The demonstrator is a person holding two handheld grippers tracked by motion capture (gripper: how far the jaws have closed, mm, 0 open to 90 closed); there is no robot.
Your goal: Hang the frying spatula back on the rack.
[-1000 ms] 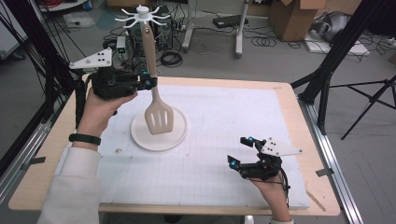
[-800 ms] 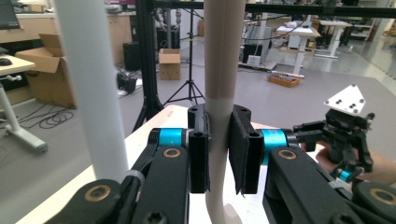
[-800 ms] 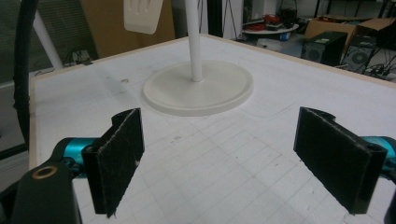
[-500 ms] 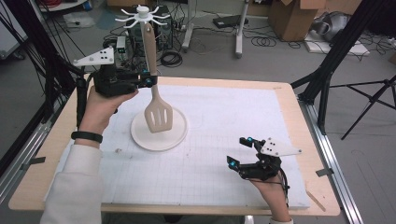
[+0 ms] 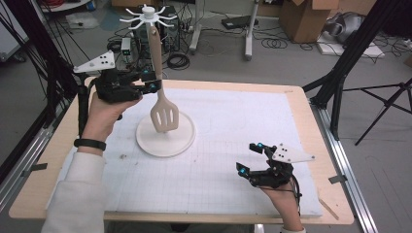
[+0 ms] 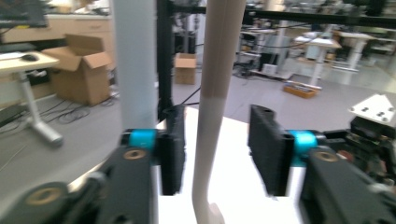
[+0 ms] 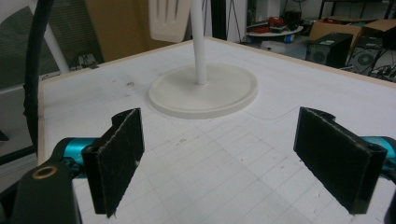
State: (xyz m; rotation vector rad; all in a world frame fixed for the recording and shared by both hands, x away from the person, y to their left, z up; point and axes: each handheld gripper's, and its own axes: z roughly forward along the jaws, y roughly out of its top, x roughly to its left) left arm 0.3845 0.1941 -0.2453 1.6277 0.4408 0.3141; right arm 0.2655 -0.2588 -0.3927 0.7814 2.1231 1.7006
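- Your left gripper (image 6: 217, 158) has just been opening its jaws: they stand apart, and the spatula (image 5: 163, 109) runs its handle up between them, near the left pad, touching neither as far as I can tell.
- So that's a release. The spatula hangs by its handle top from the white rack (image 5: 147, 14), blade dangling just above the round base (image 5: 182, 142).
- Step in hand, as I read it: letting go after hanging the tool on a hook.
- Next move, I'd say: draw the left gripper straight back off the handle, keeping both pads clear, so the spatula isn't dragged off its hook or set swinging.
- Your right gripper (image 7: 224, 158) has its jaws spread wide with nothing between them, just the gridded mat (image 7: 224, 140) ahead; in the high view it rests near the table's front edge, well apart from the rack.
- The left gripper view gives you the gaps beside the handle; the high view hides them behind the gripper body.
- The high view alone shows the hook ring up top and the whole hang.
- The right gripper view looks low across the mat: the rack's pole (image 7: 198, 44) standing in the base, blade hanging beside it, which the left gripper view cuts off.
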